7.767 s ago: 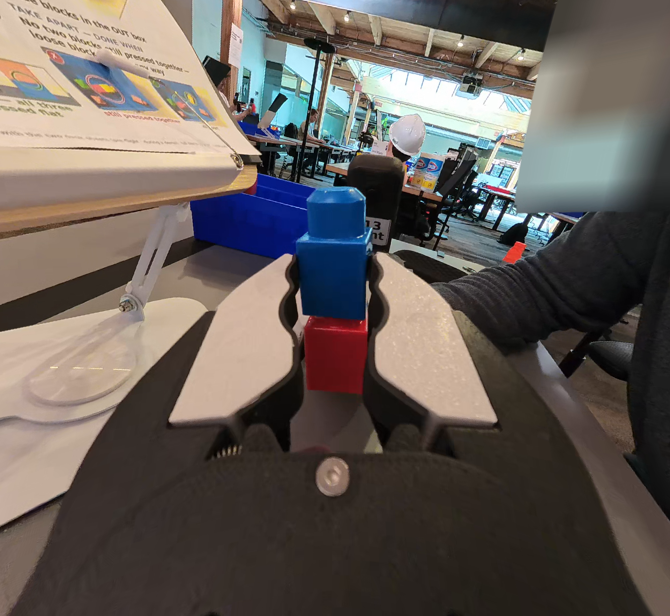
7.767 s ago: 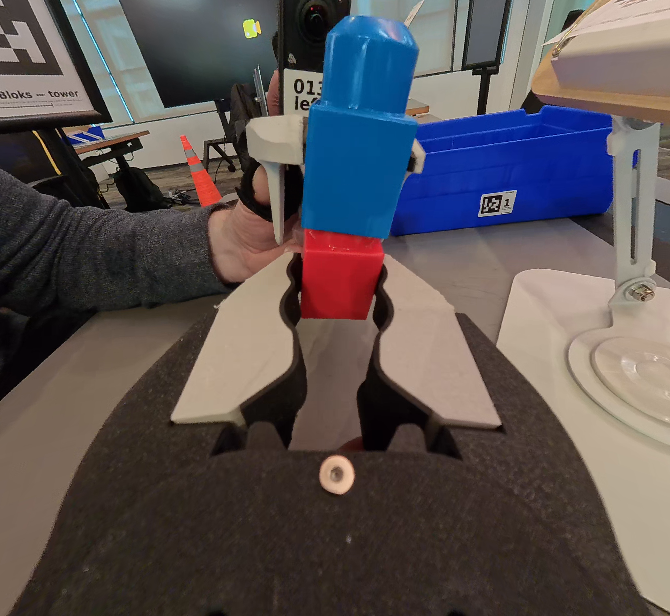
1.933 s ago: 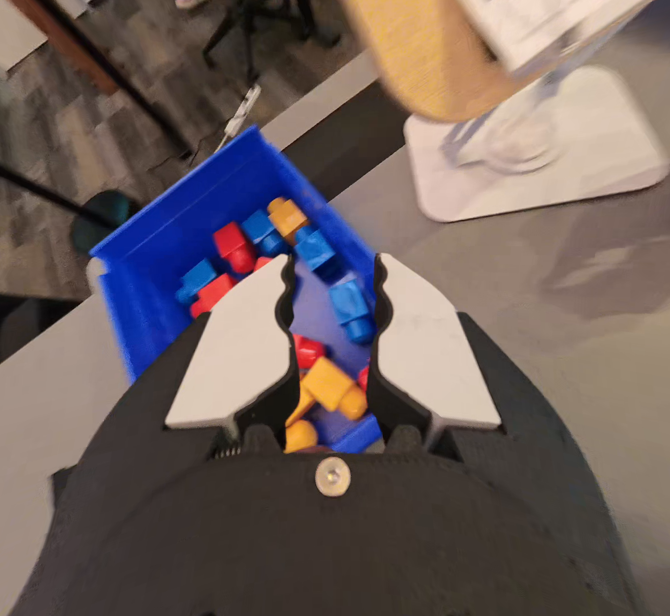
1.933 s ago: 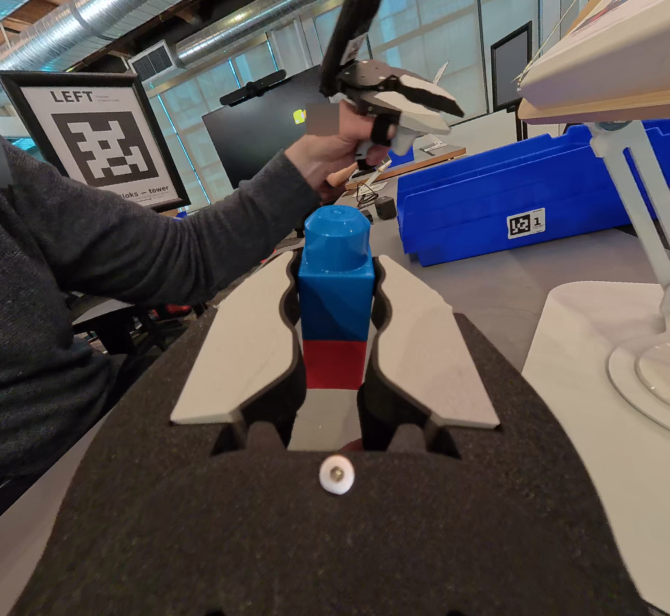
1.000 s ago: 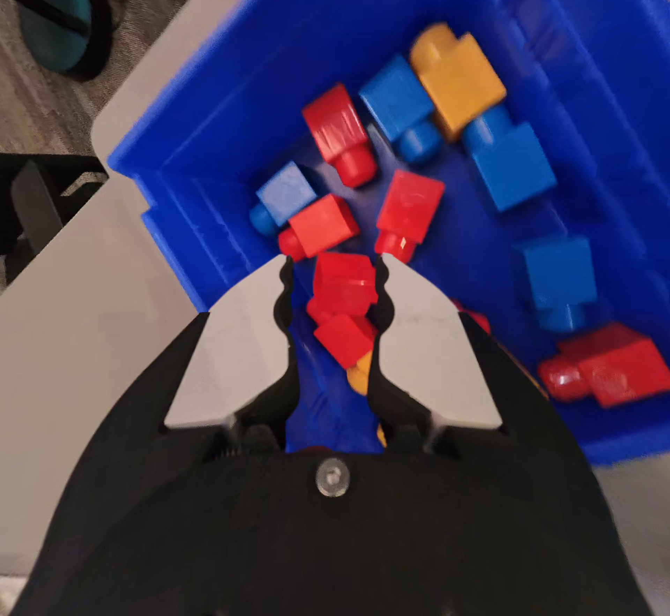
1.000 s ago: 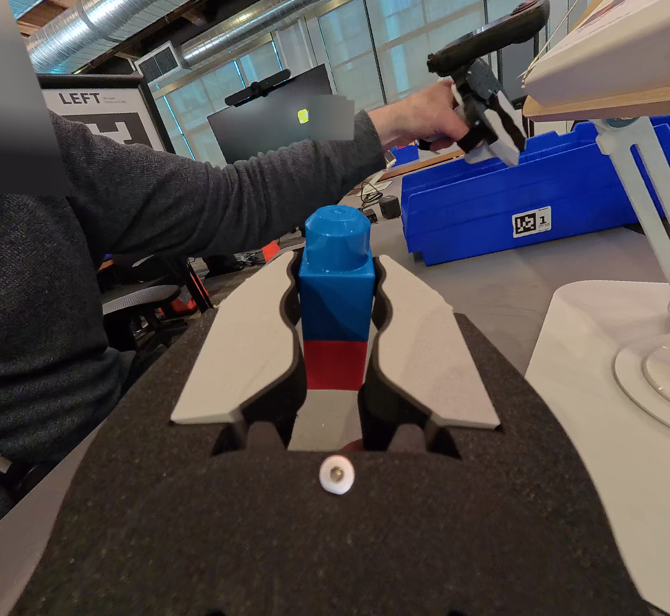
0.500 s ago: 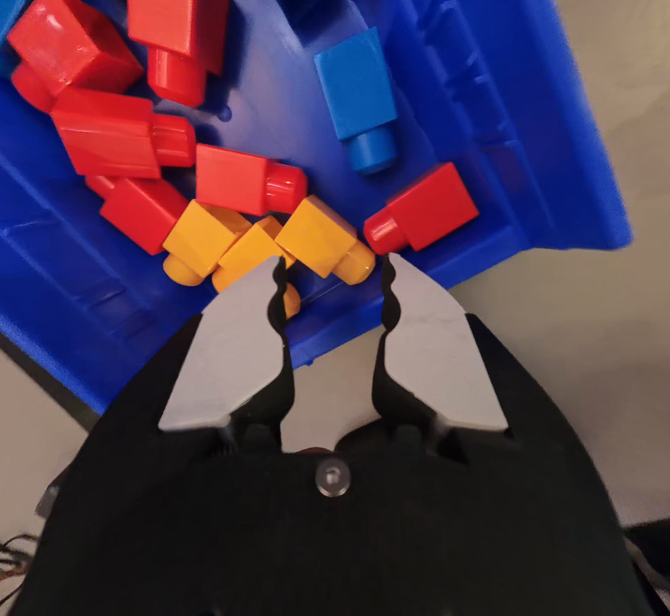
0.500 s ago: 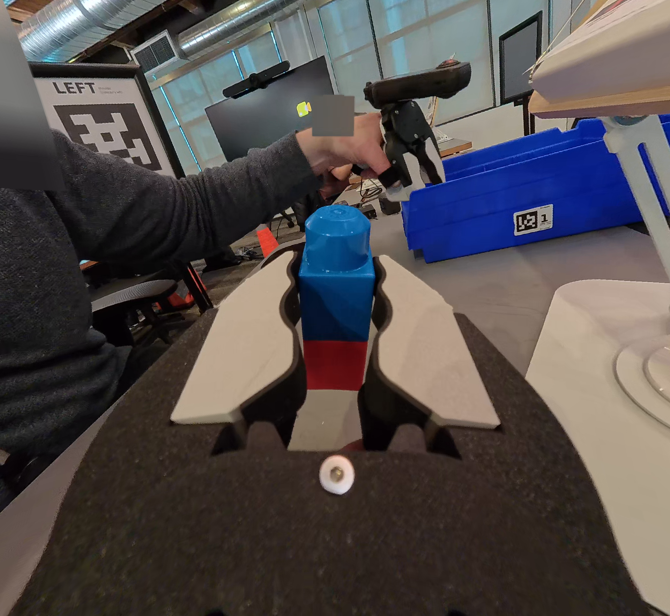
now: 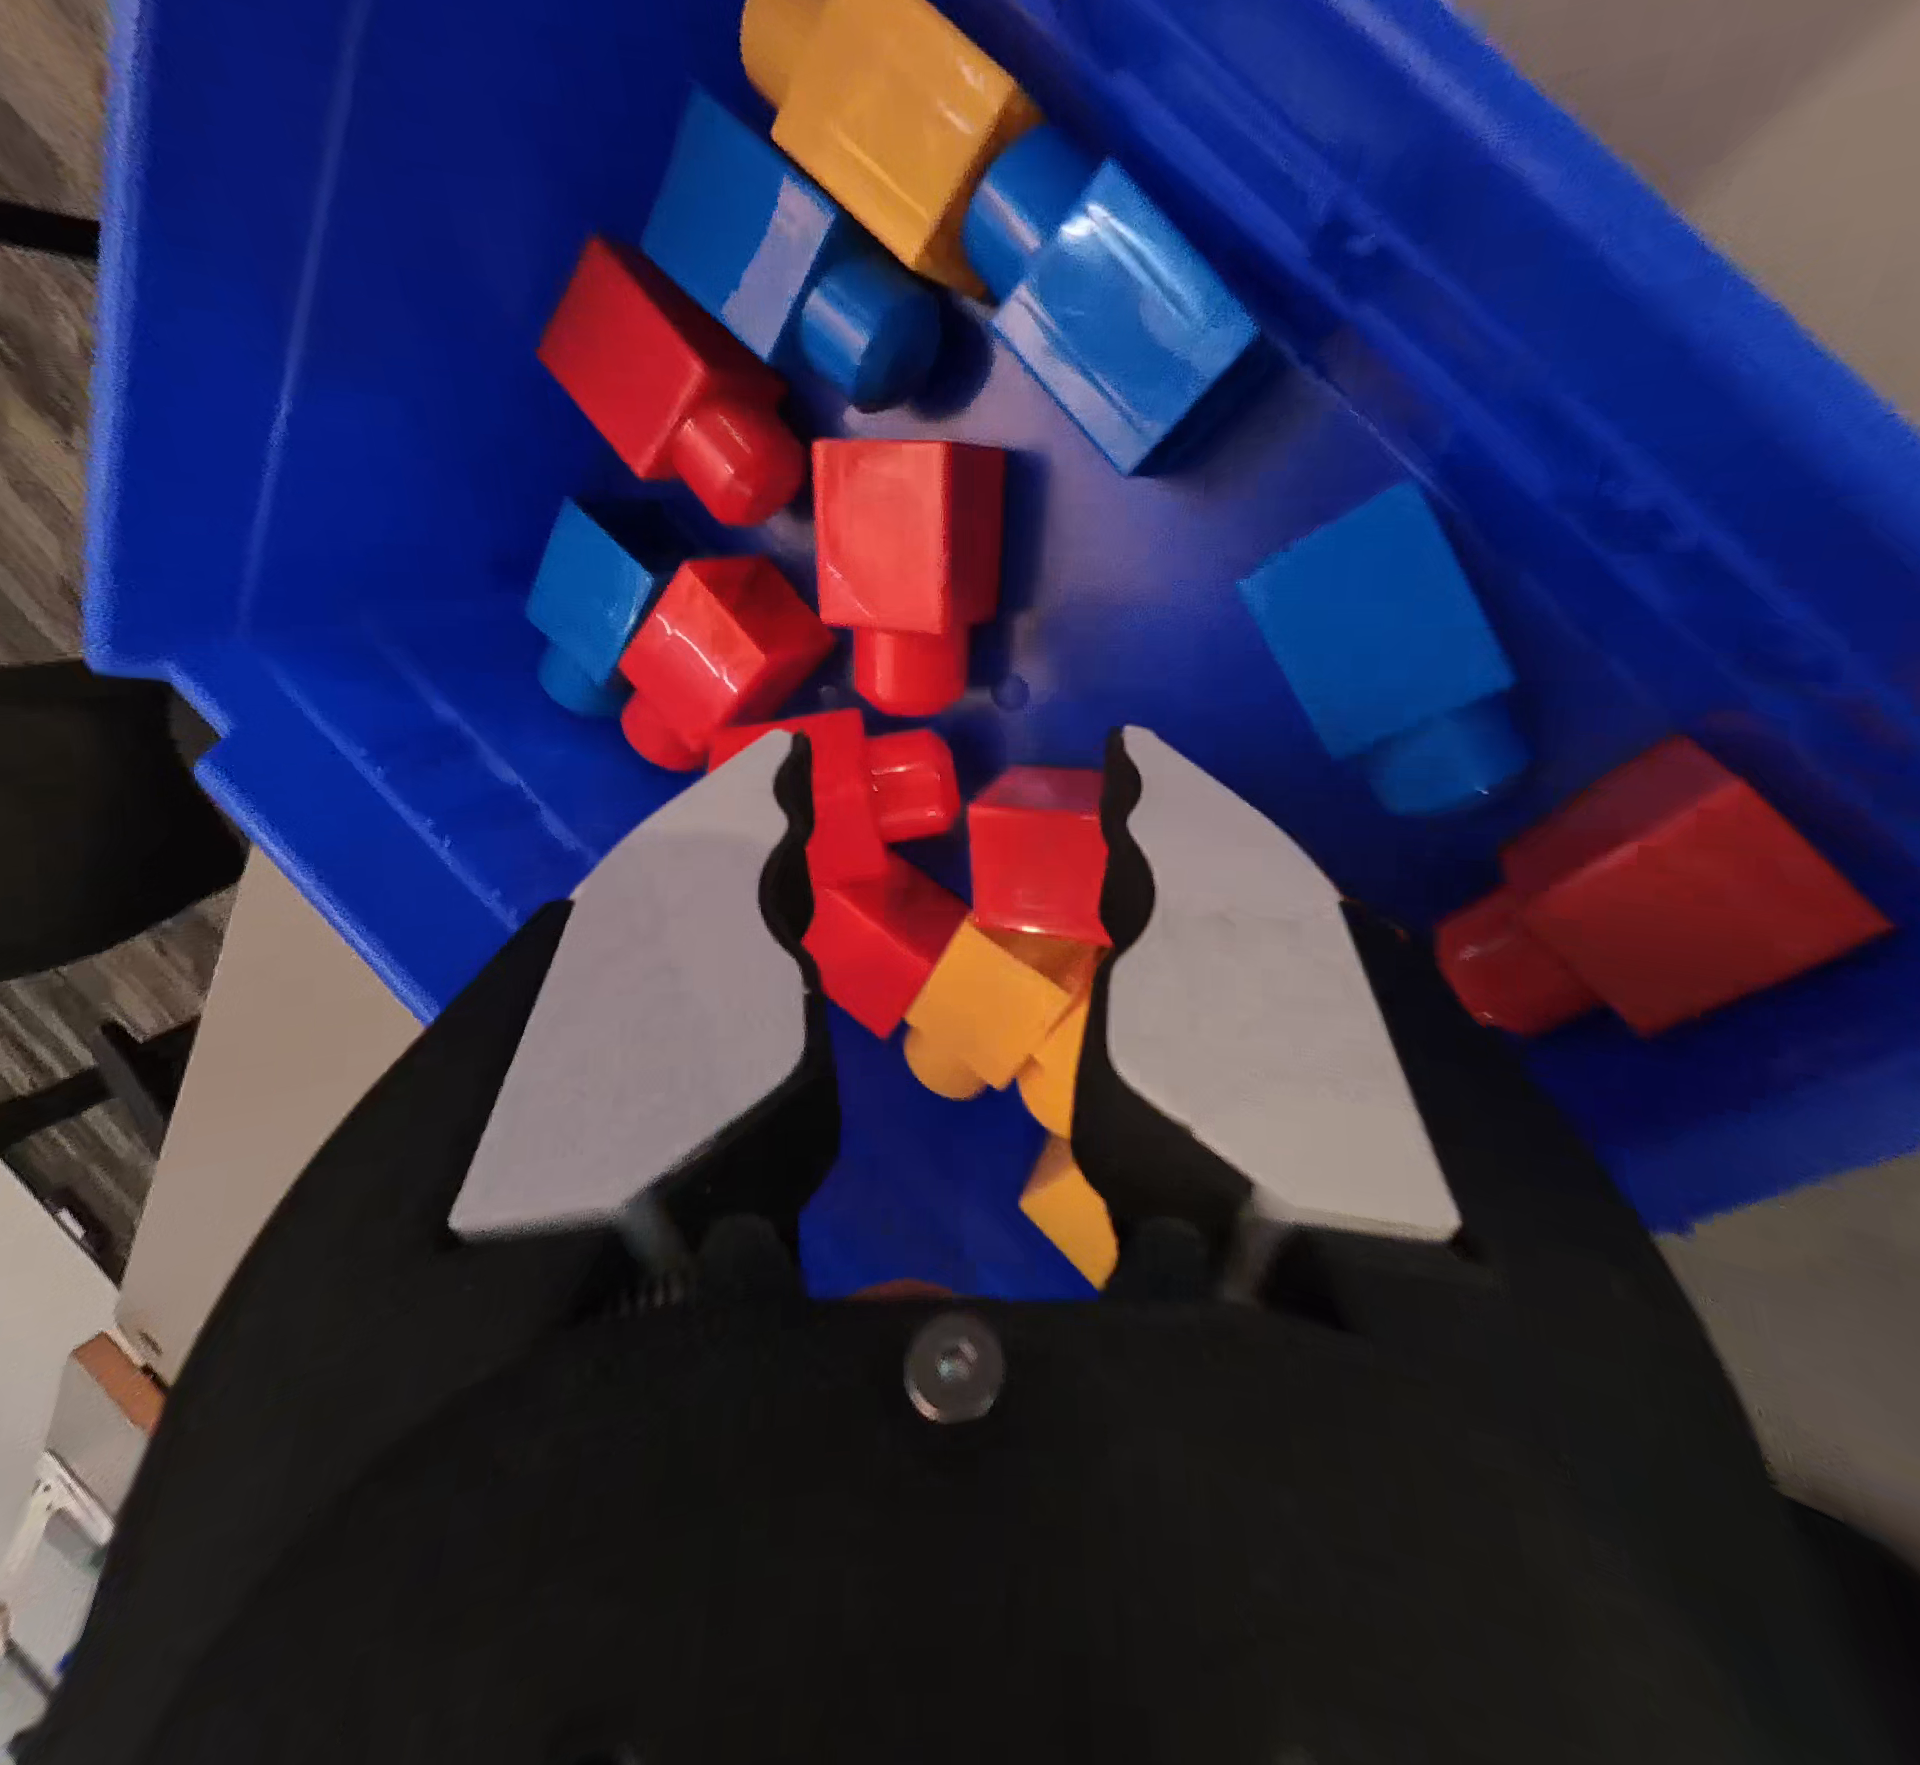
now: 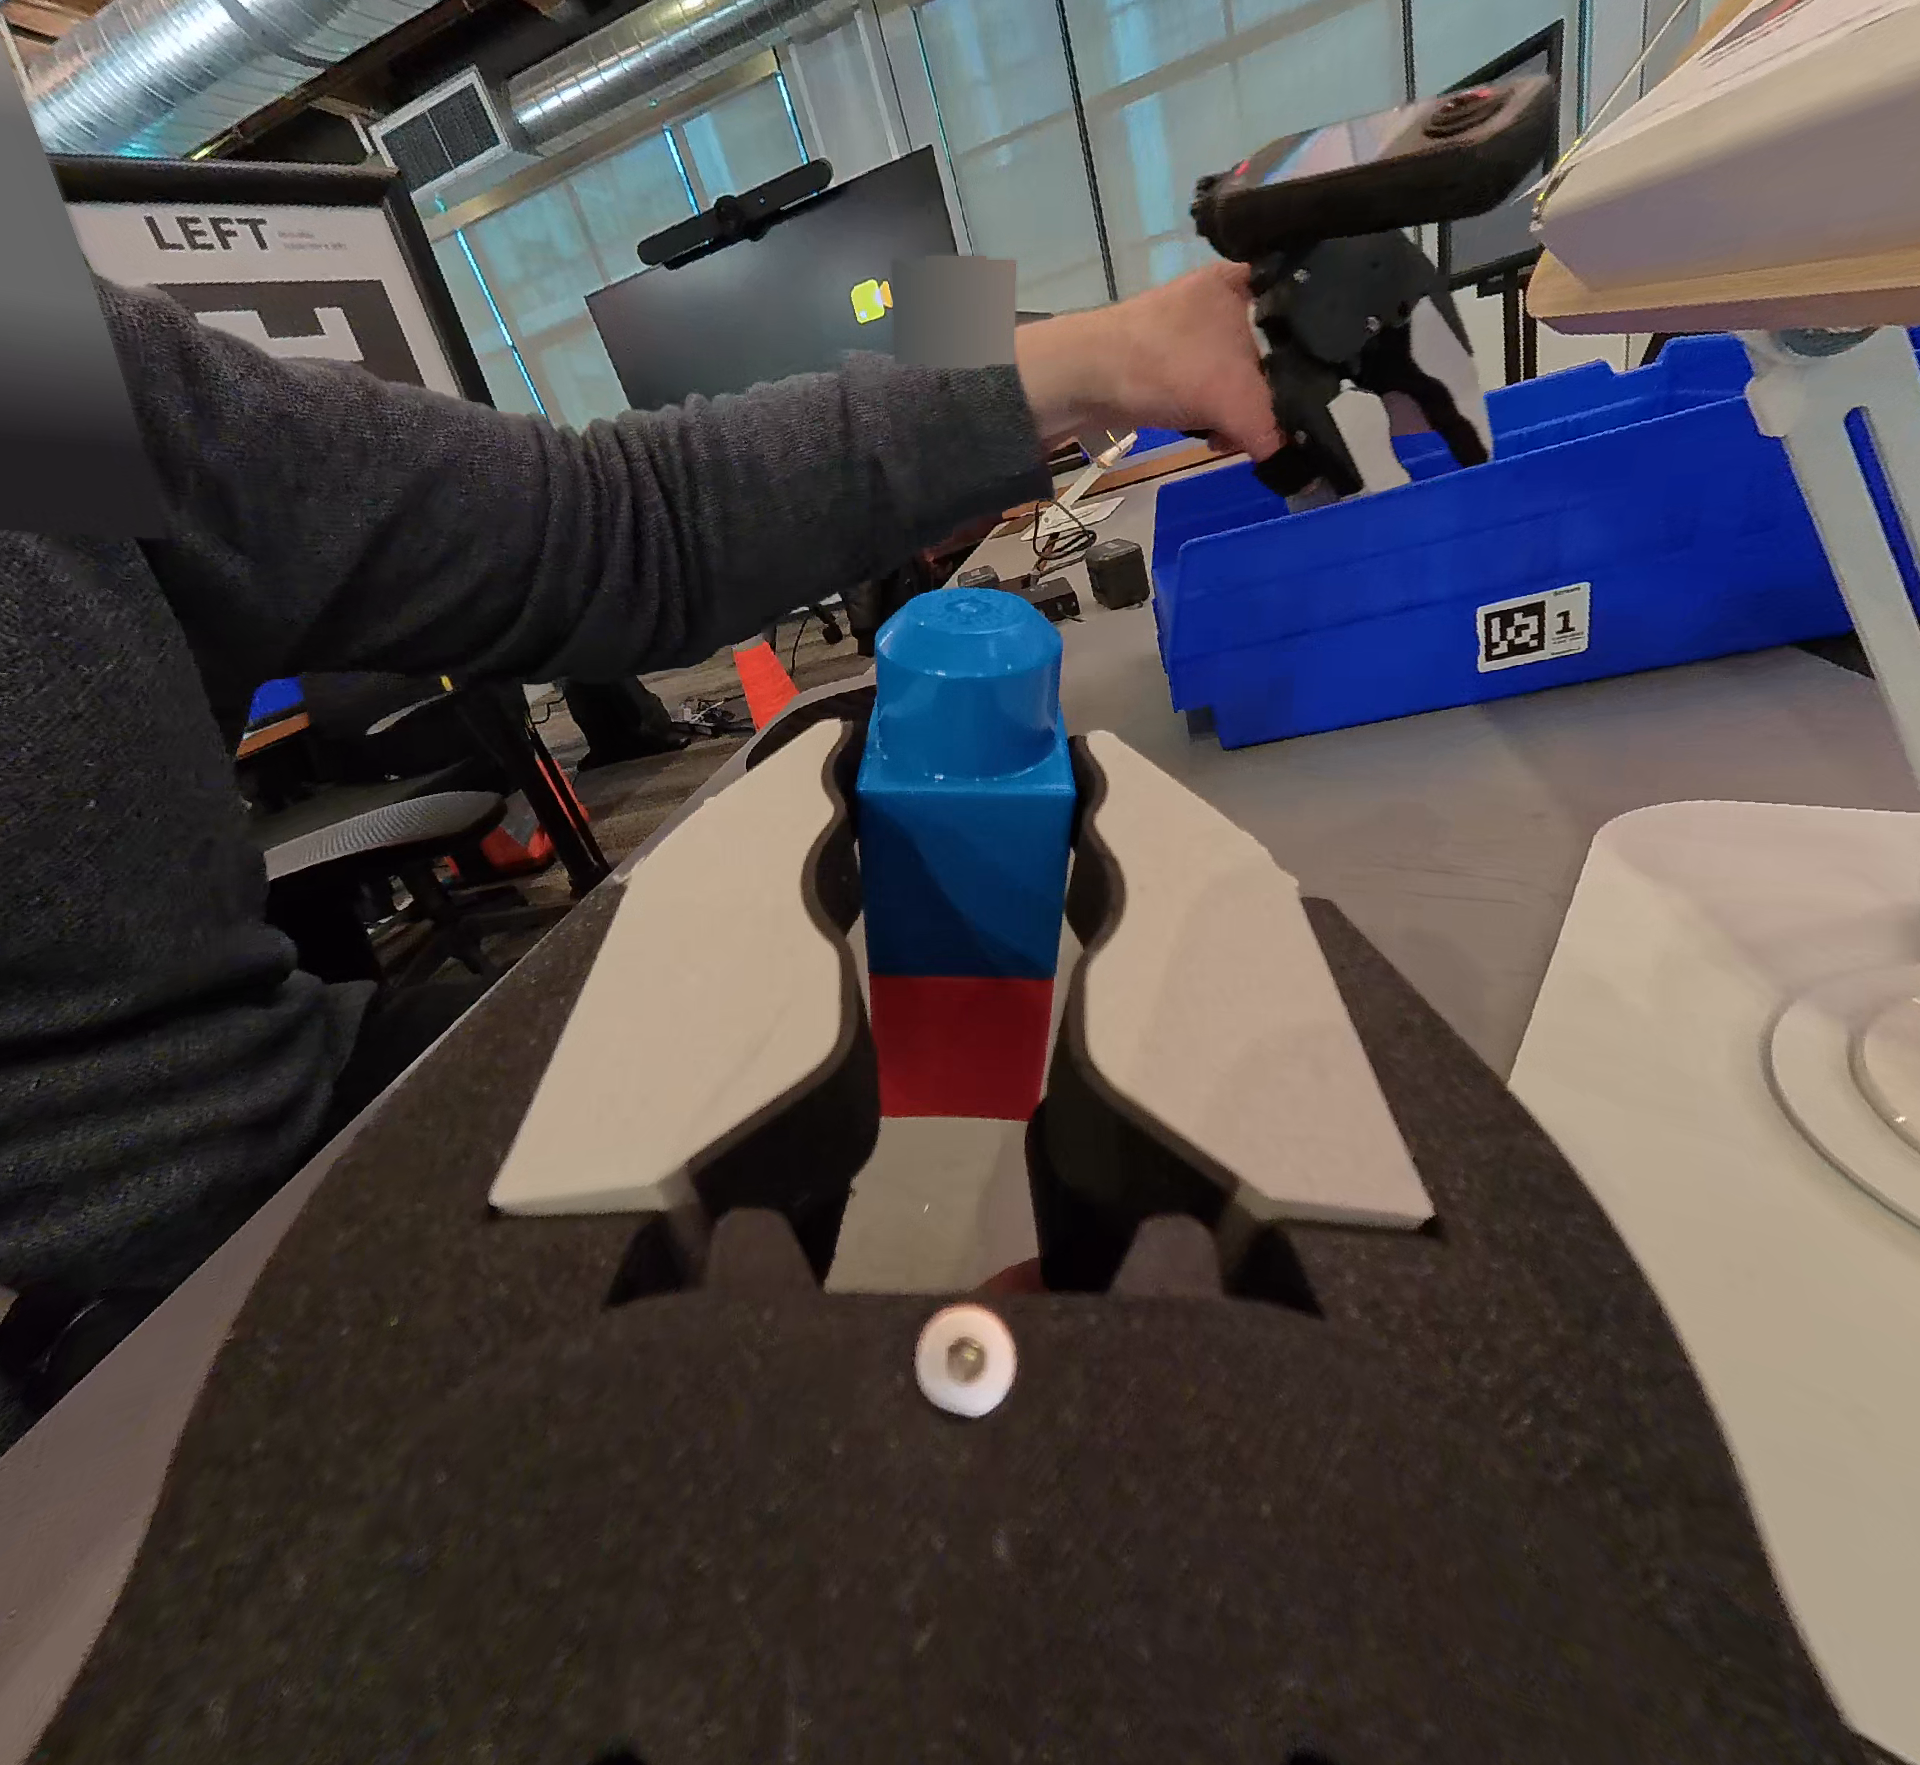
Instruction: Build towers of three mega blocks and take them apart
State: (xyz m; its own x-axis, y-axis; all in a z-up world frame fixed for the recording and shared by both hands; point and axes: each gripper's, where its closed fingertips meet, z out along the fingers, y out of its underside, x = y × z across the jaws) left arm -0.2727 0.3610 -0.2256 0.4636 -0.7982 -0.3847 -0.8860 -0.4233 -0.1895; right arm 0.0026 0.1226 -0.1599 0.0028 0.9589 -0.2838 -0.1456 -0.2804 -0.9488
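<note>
The left gripper (image 9: 956,780) hangs over the open blue plastic bin (image 9: 312,261), its grey fingers spread apart with nothing clamped between them; through the gap show a small red plastic block (image 9: 1034,853) and a cluster of yellow plastic blocks (image 9: 987,1009) lying on the bin floor. Further into the bin lie more loose mega blocks on their sides: a large yellow block (image 9: 894,105) resting against two blue blocks (image 9: 1112,313), several red blocks (image 9: 904,552) near the middle, a lone blue block (image 9: 1371,635) toward the right wall, and a big red block (image 9: 1662,894) near the right corner. The right gripper (image 10: 961,759) is closed narrowly on a two-piece stack, a blue block with a round stud (image 10: 961,822) seated upright on a red block (image 10: 956,1050), with the fingers pressing both flanks of the stack. The stack is held above the grey surface (image 10: 1403,832). Farther off in the right wrist view, a person's hand (image 10: 1153,365) in a dark grey sleeve holds the left gripper (image 10: 1382,427) over the rim of the blue bin (image 10: 1351,593), which stands on that surface and bears a white square marker sticker (image 10: 1532,626).
</note>
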